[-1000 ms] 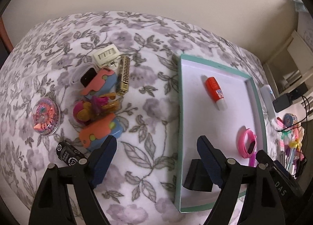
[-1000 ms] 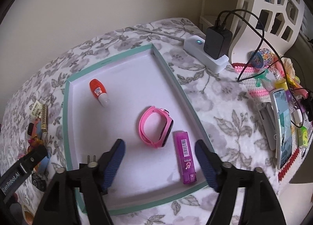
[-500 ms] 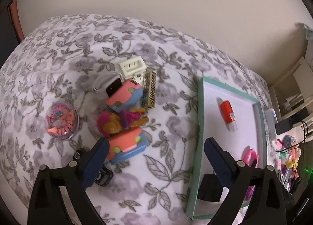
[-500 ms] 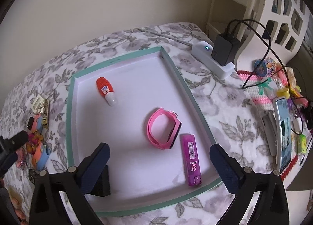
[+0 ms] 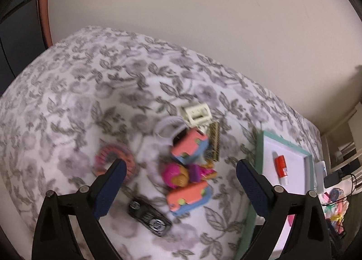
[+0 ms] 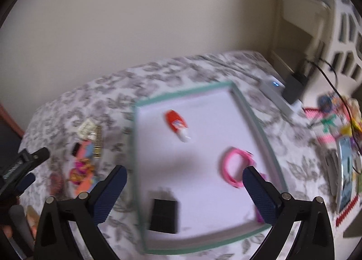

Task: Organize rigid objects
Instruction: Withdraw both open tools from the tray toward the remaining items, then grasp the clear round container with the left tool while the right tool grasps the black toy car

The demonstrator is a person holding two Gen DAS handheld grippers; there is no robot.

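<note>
My left gripper (image 5: 179,167) hangs open over a pile of small things on the floral cloth: two orange-and-blue toys (image 5: 189,145) (image 5: 189,196), a pink toy (image 5: 178,175), a cream plug adapter (image 5: 197,113), a gold comb (image 5: 213,144), a round pink case (image 5: 113,158) and a black device (image 5: 149,217). Nothing is between its fingers. My right gripper (image 6: 184,179) is open and empty above the teal-rimmed white tray (image 6: 181,92). In the tray lie a red glue stick (image 6: 176,122), a pink watch (image 6: 236,167), a black charger (image 6: 164,214) and a purple lighter (image 6: 260,214), the lighter partly hidden by a finger.
A white power strip (image 6: 278,95) with a black plug and cable lies right of the tray. Beyond it lie a phone (image 6: 346,171), pens and colourful clutter. A white lattice shelf (image 6: 339,22) stands at the far right. The wall runs close behind the table.
Both grippers opened wider, rose and swung left. The left view left the tray and now centres on the toy pile. The black charger stays in the tray's near left corner.
</note>
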